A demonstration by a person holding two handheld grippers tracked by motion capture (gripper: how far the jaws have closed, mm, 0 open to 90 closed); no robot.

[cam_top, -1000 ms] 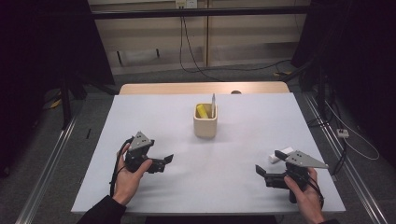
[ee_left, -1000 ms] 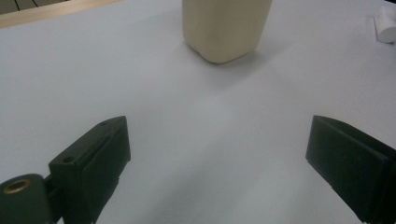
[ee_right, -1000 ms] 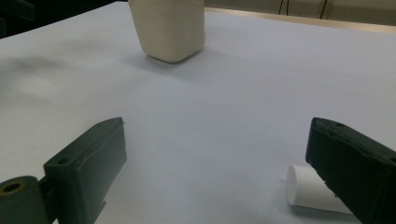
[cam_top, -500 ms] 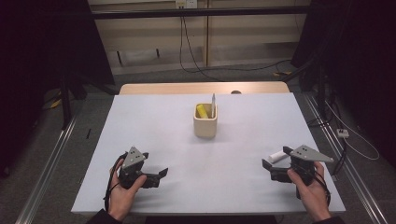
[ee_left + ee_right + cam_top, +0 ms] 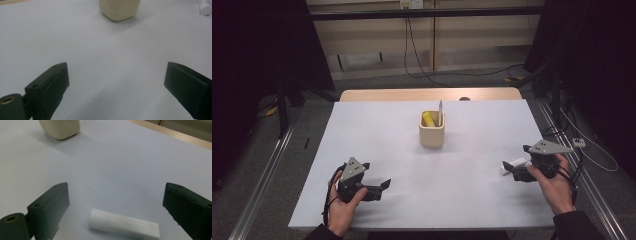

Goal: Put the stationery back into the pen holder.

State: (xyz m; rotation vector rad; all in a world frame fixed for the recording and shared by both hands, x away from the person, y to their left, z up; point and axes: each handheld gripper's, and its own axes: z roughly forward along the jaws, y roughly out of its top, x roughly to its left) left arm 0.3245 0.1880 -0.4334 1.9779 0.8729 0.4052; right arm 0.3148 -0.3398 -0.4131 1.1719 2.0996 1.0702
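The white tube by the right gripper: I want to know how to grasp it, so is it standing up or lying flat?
Lying flat. In the right gripper view the white tube rests lengthwise on the table, between the open jaws of the right gripper.

A lab or test room: a white table point(image 5: 377, 135) stands on grey carpet, with loose cables point(image 5: 422, 55) along a panelled wall and dark equipment stands at the sides.

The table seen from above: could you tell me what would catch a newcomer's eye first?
A cream cup stands alone mid-table, holding a yellow thing and a thin white stick. Near the right edge, a white tube lies flat between the open jaws of the right gripper. The left gripper, also open, rests near the front left.
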